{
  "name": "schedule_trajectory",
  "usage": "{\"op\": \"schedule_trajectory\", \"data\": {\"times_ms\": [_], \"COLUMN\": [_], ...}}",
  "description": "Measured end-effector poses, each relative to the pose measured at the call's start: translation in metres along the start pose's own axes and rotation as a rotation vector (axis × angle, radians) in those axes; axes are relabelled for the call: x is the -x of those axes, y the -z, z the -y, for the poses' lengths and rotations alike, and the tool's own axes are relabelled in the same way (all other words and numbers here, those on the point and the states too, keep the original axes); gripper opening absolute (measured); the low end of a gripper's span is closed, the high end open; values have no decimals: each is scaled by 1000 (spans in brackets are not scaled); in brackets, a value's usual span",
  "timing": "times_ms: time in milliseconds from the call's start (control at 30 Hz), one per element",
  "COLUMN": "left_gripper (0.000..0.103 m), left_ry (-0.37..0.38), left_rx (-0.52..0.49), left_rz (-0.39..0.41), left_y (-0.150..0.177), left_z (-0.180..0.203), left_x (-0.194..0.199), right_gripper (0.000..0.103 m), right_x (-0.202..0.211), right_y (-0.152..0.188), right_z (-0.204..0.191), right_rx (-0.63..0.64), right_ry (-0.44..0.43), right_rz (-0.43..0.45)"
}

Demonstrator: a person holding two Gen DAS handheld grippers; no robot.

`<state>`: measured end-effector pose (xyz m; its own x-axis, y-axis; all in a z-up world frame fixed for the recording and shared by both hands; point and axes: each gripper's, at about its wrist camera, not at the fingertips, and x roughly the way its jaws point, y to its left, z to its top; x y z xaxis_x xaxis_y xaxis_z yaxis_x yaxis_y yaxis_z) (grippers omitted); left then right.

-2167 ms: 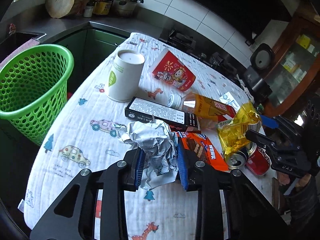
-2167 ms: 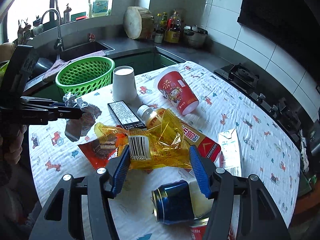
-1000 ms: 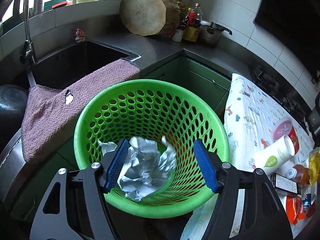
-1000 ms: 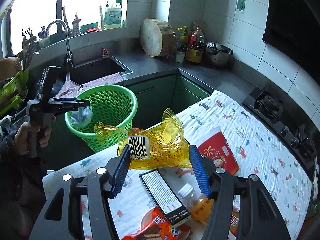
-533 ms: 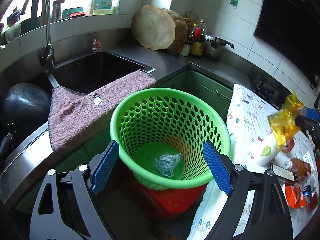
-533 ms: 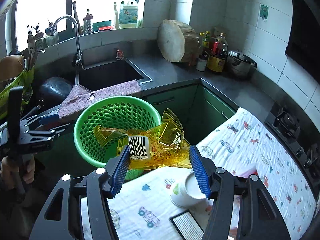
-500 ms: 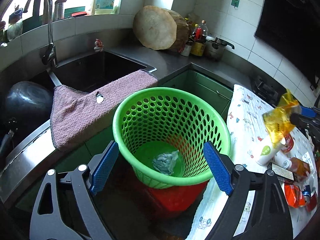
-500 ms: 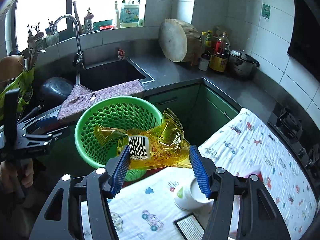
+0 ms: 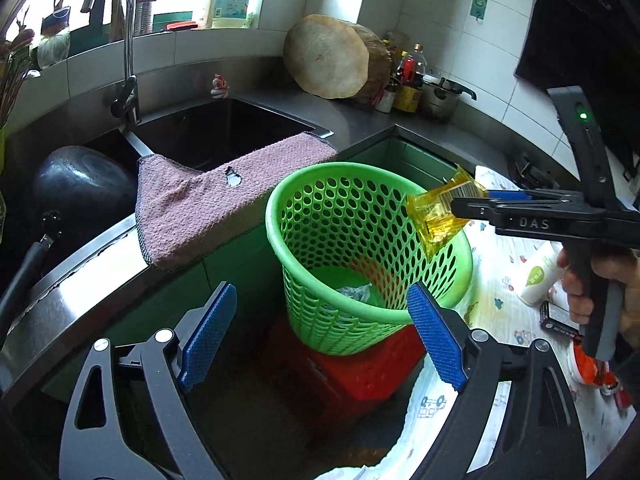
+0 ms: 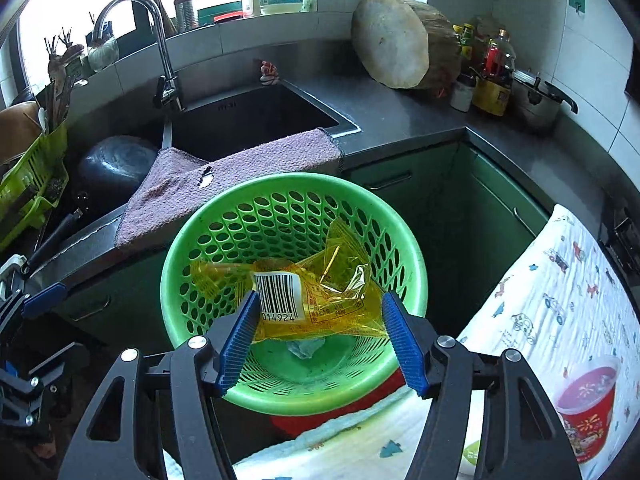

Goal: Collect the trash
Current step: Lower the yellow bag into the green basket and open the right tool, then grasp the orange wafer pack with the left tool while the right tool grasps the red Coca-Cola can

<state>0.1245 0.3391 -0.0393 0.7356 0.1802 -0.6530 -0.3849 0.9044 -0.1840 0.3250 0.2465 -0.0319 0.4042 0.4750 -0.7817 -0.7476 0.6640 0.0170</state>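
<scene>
Green perforated basket (image 10: 404, 240) serves as the reference; it stands on a red crate (image 9: 360, 376), against the edge of the cloth-covered surface (image 10: 560, 304).

Done so far: one crumpled foil wad (image 9: 354, 292) lies on the basket floor.

In hand: yellow wrapper (image 10: 320, 292) hangs above the basket mouth, between the jaws of the right tool (image 10: 320, 344). Jaws have just been opening. Left pad seems to touch the barcode edge; whether the right pad grips the wrapper, cannot tell. Judged: release is under way, wrapper not yet in the basket.

Left tool (image 9: 320, 340) stands wide and empty, on the near side of the basket.

Left to do, judged: several items remain on the surface beyond the basket, namely a white cup (image 9: 540, 276) on its side, a dark flat box (image 9: 556, 320), an orange wrapper (image 9: 592, 368) and a red paper cup (image 10: 584, 420).

Surroundings: pink towel (image 10: 240, 172) drapes the sink edge just behind the basket; sink (image 10: 248, 116), tap (image 10: 156, 40) and a dark pan (image 9: 80, 192) sit further behind.

Obstruction: none over the basket mouth. Risk, judged: the light wrapper may catch on the basket rim.
</scene>
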Motion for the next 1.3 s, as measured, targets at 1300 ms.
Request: {"op": "schedule_trajectory", "data": {"times_ms": [1300], "left_gripper": [89], "left_ry": [300], "left_rx": [-172], "left_rz": [-54], "left_y": [59], "left_z": [171], "left_x": [47], "right_gripper": [82], "right_x": [245], "right_y": [247], "right_z": [159], "right_rx": [-227], "right_ry": [247], "right_rz": [77]}}
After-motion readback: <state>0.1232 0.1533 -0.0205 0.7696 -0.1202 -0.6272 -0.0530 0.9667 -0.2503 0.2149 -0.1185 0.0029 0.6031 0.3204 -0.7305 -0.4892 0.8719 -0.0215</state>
